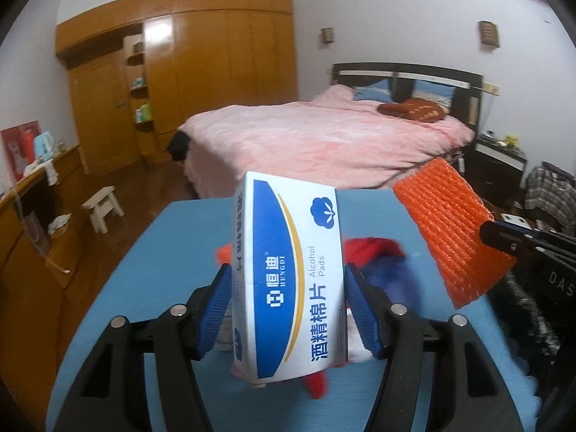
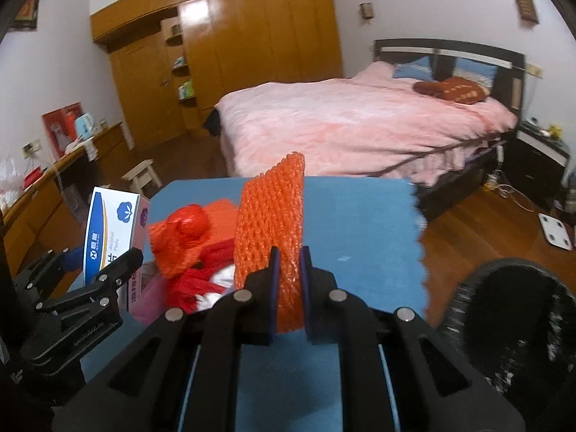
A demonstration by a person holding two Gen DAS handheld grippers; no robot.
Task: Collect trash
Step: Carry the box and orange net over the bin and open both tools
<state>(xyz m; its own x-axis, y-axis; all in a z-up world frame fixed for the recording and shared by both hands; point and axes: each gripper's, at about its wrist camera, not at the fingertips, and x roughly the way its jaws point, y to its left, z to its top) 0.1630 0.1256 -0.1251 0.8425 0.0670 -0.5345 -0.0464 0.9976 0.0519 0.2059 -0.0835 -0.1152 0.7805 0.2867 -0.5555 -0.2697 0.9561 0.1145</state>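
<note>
Left hand-held gripper [image 1: 288, 309] clamps a light, stiff box [image 1: 288, 277] by its sides above the counter [image 1: 172, 237]; right hand-held gripper [image 2: 289, 284] pinches soft, crushable foam netting [image 2: 270, 223]. Remaining red trash [image 2: 187, 237], apparently wrappers, lies on the counter.

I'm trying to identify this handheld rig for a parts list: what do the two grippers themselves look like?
Both look alike. The left gripper and the right gripper have matte black plastic linkage arms with triangular cutouts and round silver pivot pins. The jaws carry blue ribbed pads. Seen from the left wrist view, the right gripper's black body bears white lettering, partly cut off. No cables or sleeves are visible.
</note>
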